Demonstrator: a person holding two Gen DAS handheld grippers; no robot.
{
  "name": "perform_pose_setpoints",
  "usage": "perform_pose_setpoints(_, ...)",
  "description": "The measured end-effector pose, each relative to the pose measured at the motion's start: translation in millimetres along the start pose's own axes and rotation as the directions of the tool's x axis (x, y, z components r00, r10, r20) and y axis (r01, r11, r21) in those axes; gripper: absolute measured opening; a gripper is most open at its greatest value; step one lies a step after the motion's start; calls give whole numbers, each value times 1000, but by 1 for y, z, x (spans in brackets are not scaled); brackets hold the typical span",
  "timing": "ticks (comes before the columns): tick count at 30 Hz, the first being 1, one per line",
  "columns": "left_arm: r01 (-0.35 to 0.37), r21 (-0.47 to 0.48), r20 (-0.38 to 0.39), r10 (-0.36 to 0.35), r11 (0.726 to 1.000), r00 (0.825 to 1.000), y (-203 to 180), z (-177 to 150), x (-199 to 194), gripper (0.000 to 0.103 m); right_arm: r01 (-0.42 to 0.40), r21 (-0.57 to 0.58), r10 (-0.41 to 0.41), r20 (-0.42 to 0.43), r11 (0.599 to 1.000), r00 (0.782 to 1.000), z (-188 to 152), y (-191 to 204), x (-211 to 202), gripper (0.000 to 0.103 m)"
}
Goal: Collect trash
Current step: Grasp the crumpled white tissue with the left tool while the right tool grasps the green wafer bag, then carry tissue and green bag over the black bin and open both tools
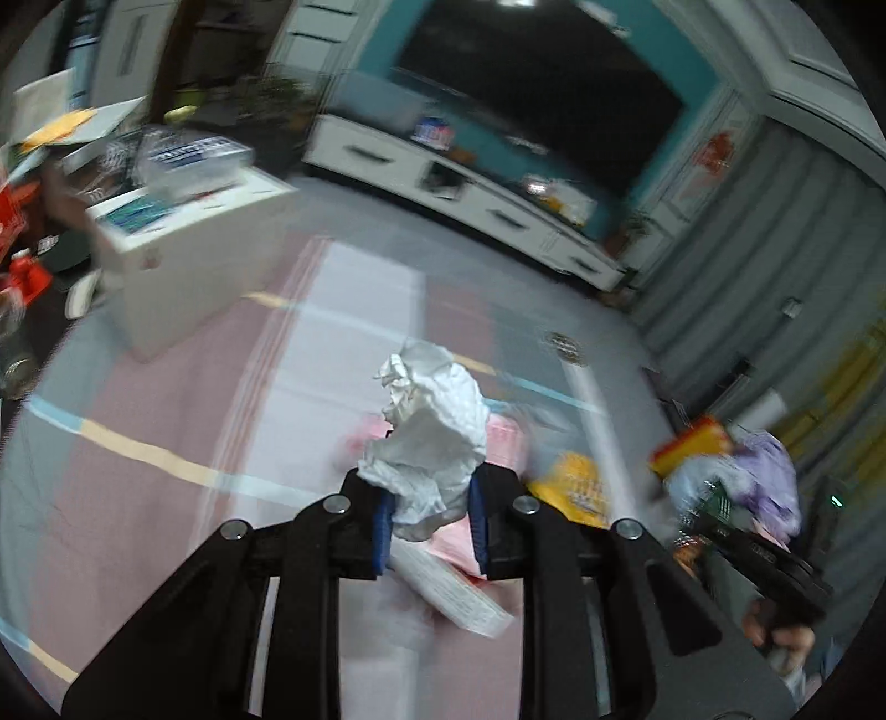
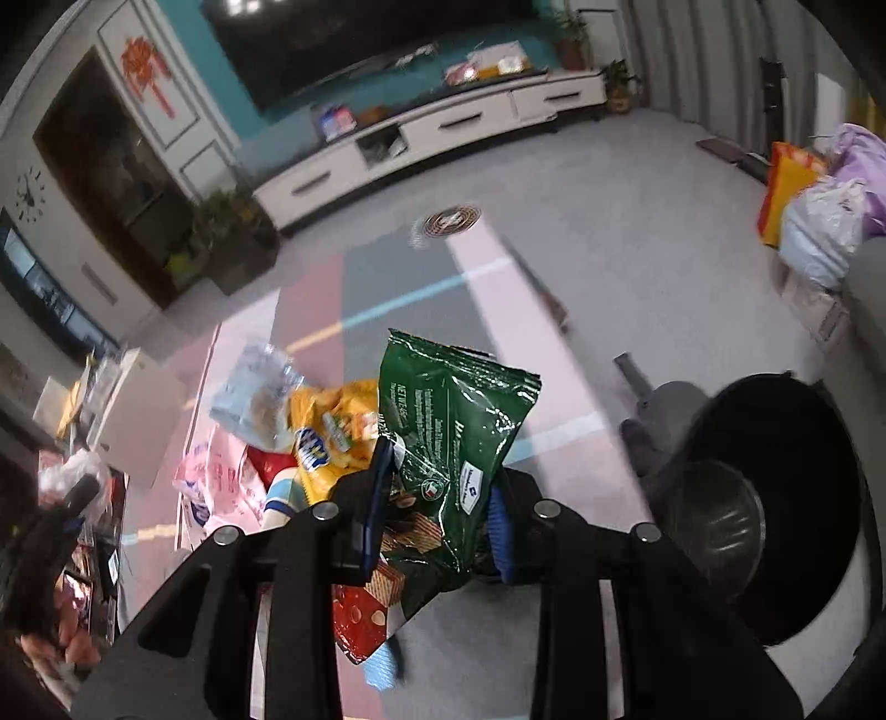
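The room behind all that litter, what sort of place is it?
Most likely a home living room. A big dark television hangs on a teal wall over a long white cabinet with drawers, potted plants stand nearby, and a striped pastel rug covers the floor.

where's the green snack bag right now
In the right wrist view, the green snack bag is clamped in the right gripper, left of the black bin.

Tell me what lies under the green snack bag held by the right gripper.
Under the green snack bag, on the floor, a red wrapper and something light blue show. The bag and hand-held gripper hide whatever else lies there.
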State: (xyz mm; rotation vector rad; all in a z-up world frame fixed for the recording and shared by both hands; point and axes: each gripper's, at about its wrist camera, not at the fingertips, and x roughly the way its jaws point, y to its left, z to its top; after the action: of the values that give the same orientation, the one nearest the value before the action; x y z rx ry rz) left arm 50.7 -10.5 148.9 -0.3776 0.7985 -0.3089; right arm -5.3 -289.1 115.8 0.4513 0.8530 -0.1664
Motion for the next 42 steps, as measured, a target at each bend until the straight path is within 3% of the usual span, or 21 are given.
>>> perform_pose_setpoints(5,155,128,-55,-150,980,987,-82,-28,-1,24,69,26,-71,74,997,995,2,-27,-32,32)
perform_pose_setpoints(9,270,191,-140,-246,944,959,-142,-55,15,24,148,51,-154,129,988,980,4,-47,-50,32)
perform_pose_setpoints(16,389,236,-275,-322,890,906,-221,-104,62,25,224,134,-245,163,965,956,3,-96,-75,32)
perform_pose_setpoints(20,421,274,-334,-325,865,885,-256,-126,92,25,278,186,-307,149,942,940,1,-123,-79,32)
perform_pose_setpoints(22,458,275,-386,-339,845,858,-272,-138,111,25,306,207,-337,135,929,932,0,-137,-80,33)
perform_pose_setpoints(28,498,277,-478,-331,822,813,-305,-170,151,25,369,270,-398,58,889,916,-4,-178,-72,33)
perform_pose_setpoints(35,498,265,-572,-281,826,770,-324,-204,190,25,452,320,-450,-83,833,889,-12,-219,-52,33)
perform_pose_setpoints(42,479,284,-634,-212,831,744,-338,-231,220,26,526,300,-489,-193,796,850,-19,-231,-26,35)
